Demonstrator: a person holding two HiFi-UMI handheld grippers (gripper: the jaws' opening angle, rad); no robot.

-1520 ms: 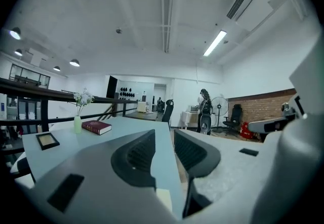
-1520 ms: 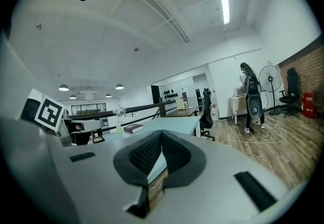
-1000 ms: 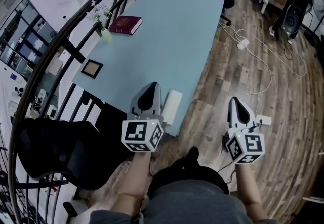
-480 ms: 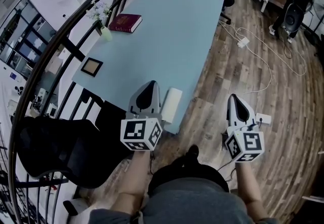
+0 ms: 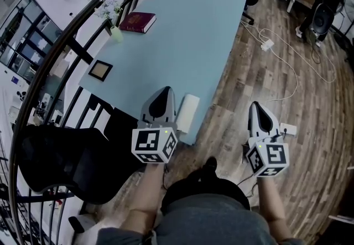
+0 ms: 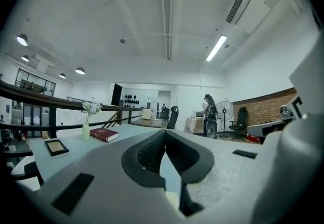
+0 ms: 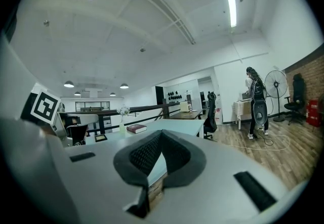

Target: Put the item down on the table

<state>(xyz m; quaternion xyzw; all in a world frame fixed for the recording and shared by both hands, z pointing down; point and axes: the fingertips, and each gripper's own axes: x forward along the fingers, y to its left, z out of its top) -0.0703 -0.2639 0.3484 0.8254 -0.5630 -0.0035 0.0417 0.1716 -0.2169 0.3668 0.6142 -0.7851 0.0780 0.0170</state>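
Observation:
A white roll (image 5: 188,112) lies on the near corner of the light blue table (image 5: 182,28), just right of my left gripper (image 5: 165,92). That gripper hovers over the table's near edge, shut, with nothing between its jaws; in the left gripper view its tips (image 6: 164,133) meet. My right gripper (image 5: 255,108) is held over the wooden floor, right of the table. It is shut and empty too, its jaws touching at the tip (image 7: 161,134). Neither gripper touches the roll.
A red book (image 5: 137,21), a small vase with flowers (image 5: 115,32) and a picture frame (image 5: 100,70) sit along the table's left side. A black office chair (image 5: 61,166) stands at the left. Cables and a power strip (image 5: 266,46) lie on the floor. A person (image 7: 254,109) stands far off.

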